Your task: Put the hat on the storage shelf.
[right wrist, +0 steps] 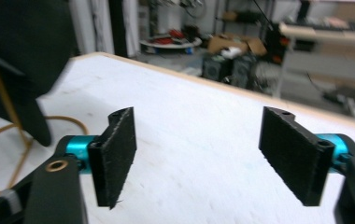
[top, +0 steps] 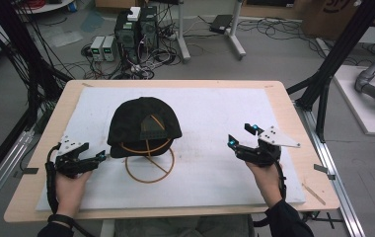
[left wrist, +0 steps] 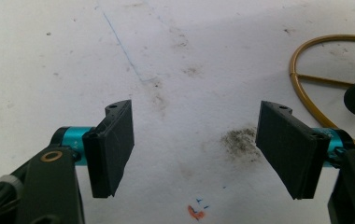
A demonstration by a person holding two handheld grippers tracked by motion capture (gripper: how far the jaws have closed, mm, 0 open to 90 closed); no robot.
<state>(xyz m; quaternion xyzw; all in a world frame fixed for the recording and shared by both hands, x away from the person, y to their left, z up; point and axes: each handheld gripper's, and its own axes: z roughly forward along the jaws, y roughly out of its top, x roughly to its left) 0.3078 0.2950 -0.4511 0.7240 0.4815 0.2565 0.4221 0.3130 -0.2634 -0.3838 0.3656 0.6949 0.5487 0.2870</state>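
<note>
Tongs on both sides stand wide open with nothing between the jaws. The left tongs [top: 98, 157] hover low over the white mat [top: 210, 113] at the near left, just beside the ring base of the gold wire stand [top: 149, 165], their tips pointing toward it but apart from it. The right tongs [top: 242, 136] sit well to the right of the stand, over bare mat, clear of everything; their jaws frame only the mat and the far edge of the bench [top: 175, 84].

Between them, the black cap [top: 143, 126] rests on top of the wire stand, near the middle of the mat and a little left of centre, its back strap and opening turned toward the person.

Judging from this layout, the hanging of the cap looks finished: it sits settled on the stand, neither hand touching it. What seems left is little, perhaps only drawing the hands back.
</note>
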